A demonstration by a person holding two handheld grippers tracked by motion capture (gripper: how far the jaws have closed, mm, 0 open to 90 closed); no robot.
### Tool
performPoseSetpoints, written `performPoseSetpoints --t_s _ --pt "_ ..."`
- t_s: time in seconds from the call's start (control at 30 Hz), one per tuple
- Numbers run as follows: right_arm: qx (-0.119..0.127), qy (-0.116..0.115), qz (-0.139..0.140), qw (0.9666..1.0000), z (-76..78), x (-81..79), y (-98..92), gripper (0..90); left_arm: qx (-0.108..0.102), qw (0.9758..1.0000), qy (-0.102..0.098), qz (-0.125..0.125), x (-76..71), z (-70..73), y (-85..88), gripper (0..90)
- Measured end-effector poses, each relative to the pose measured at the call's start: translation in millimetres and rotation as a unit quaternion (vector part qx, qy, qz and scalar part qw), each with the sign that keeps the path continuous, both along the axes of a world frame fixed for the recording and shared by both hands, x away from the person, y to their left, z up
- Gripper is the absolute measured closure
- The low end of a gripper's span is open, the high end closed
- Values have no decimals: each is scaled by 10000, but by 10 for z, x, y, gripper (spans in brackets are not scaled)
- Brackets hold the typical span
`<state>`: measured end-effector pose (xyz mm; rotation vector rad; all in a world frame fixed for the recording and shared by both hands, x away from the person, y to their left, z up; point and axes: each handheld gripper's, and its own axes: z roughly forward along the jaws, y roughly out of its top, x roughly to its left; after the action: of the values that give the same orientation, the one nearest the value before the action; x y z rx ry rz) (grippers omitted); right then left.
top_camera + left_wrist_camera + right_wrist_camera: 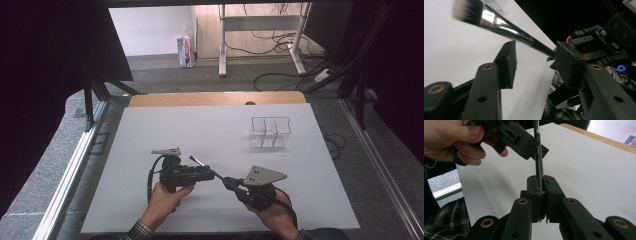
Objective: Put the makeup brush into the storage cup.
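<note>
Here I see the brush [206, 166] lying nearly level above the near middle of the white tabletop [150, 130], its long axis running from the right gripper [226, 181] toward the left gripper [206, 173], bristles [466, 11] pointing toward the left edge and slightly away from me. My right gripper is clamped tight on the handle end. My left gripper's jaws stand partly apart around the ferrule [504, 26], not pressing it. A clear divided box [270, 132] sits toward the far right corner, well apart, nothing between. Both hands hover low, grippers nose to nose, the left hand [454, 141] wrapped around its grip.
</note>
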<state>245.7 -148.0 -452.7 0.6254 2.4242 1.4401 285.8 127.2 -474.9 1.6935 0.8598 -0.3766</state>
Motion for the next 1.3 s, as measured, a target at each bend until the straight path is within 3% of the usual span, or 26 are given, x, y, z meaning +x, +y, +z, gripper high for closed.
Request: performPoseSetpoints --t_s 0.2,0.3,0.33,0.43,0.57,0.6,0.67,0.77,0.83,0.87,1.1,1.3 --pt "-41 112 104 9999 -34 5 25 824 -23 10000 -67 -57 -15 7 -3 662" --pt "-105 205 104 9997 -56 23 33 811 -381 9988 -26 -298 -10 11 9 787" --pt "-191 256 100 9994 -76 33 43 802 -312 9990 -66 -308 -22 30 -7 834" --pt "-206 418 107 9989 -98 60 47 771 -61 9992 -231 -318 -47 73 -32 835" --pt "-148 617 88 9979 -78 85 19 630 423 9982 -378 -218 -63 91 -45 835" --pt "-157 704 64 9974 -75 101 3 567 676 9966 -433 -180 -69 103 -51 835" --pt "-144 755 57 9970 -72 118 -15 519 944 9940 -534 -140 -82 124 -59 835" --pt "-158 810 41 9966 -59 131 -31 464 1113 9919 -602 -129 -92 145 -60 835" --pt "-113 853 24 9963 -51 144 -50 425 1269 9896 -672 -102 -103 165 -62 834" --pt "-63 905 11 9959 -36 160 -75 397 1405 9873 -735 -89 -112 181 -65 834" --pt "202 922 -71 9955 41 196 -162 374 1640 9827 -852 -115 -139 221 -100 834" --pt "495 945 -125 9942 143 220 -207 358 1868 9772 -998 -159 -177 264 -174 834"
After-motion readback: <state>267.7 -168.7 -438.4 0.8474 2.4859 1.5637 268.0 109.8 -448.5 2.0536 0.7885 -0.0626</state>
